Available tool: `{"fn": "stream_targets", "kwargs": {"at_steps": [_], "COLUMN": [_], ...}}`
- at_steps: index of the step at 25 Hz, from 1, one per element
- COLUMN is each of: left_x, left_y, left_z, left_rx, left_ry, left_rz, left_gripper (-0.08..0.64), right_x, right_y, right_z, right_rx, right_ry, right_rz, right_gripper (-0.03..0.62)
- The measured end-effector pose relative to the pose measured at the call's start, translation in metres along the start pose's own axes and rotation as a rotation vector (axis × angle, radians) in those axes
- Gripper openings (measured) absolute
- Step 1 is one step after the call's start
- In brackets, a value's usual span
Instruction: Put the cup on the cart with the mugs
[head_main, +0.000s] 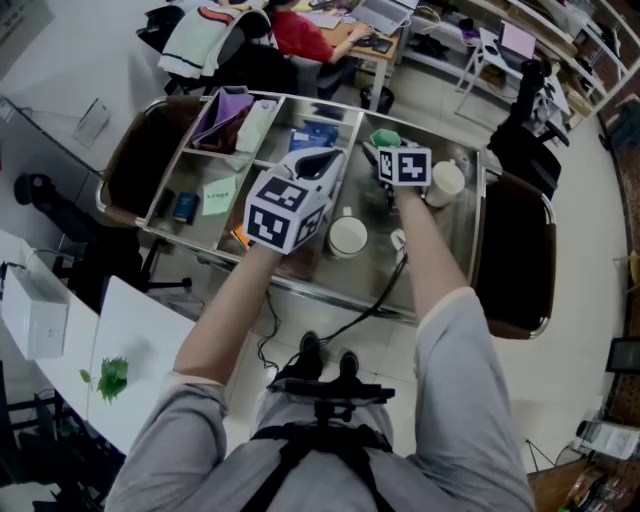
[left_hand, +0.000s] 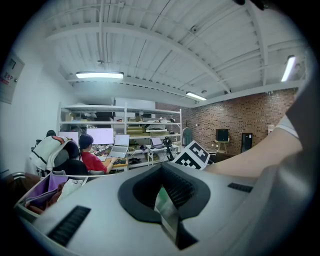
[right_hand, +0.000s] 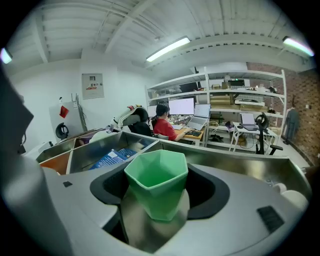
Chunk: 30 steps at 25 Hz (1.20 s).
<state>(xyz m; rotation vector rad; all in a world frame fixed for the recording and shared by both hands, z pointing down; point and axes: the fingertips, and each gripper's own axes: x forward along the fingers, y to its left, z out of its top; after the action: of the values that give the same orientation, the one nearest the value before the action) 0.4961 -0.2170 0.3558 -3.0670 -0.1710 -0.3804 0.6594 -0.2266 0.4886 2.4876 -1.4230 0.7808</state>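
Note:
My right gripper is shut on a green faceted cup, holding it upright over the steel cart. In the right gripper view the green cup fills the gap between the jaws of the right gripper, low above the cart's tray. One white mug stands in the tray just left of my right forearm. A second white mug stands right of the cup and shows again as the mug at the lower right. My left gripper hovers over the cart's middle. Its jaws stand together with nothing between them.
The cart's left compartments hold a purple cloth, blue packets and a green note. Dark chairs flank the cart. A person in red sits at a desk behind it. A cable runs across the floor at my feet.

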Motion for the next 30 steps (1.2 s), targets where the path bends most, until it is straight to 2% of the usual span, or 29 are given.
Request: {"fn": "stream_targets", "kwargs": {"at_steps": [4, 10, 12, 14, 17, 20, 26, 30], "left_x": [0.002, 0.005, 0.006, 0.006, 0.006, 0.007, 0.004, 0.002], "left_y": [-0.001, -0.003, -0.003, -0.003, -0.004, -0.007, -0.007, -0.008], "left_z": [-0.002, -0.005, -0.005, -0.005, -0.006, -0.007, -0.008, -0.008], "left_rx": [0.000, -0.006, -0.006, -0.009, -0.011, -0.011, -0.019, -0.020], "left_ry": [-0.002, 0.000, 0.000, -0.001, 0.006, 0.016, 0.018, 0.016], "left_rz": [-0.003, -0.006, -0.005, -0.004, -0.010, -0.016, -0.005, 0.004], "left_gripper": [0.002, 0.002, 0.002, 0.002, 0.002, 0.002, 0.002, 0.002], "right_x": [0.005, 0.009, 0.009, 0.009, 0.008, 0.006, -0.003, -0.013], "right_y": [0.009, 0.002, 0.006, 0.013, 0.008, 0.010, 0.001, 0.013], "right_z": [-0.003, -0.019, -0.020, -0.021, -0.022, -0.020, -0.003, 0.008], "right_rx": [0.000, -0.062, -0.059, -0.049, -0.058, -0.036, -0.054, -0.010], "right_ry": [0.002, 0.051, 0.053, 0.060, 0.062, 0.057, 0.012, 0.004], "right_rz": [0.040, 0.013, 0.032, 0.062, 0.036, 0.050, -0.012, 0.021], "right_gripper": [0.345, 0.347, 0.348, 0.362, 0.395, 0.405, 0.405, 0.405]}}
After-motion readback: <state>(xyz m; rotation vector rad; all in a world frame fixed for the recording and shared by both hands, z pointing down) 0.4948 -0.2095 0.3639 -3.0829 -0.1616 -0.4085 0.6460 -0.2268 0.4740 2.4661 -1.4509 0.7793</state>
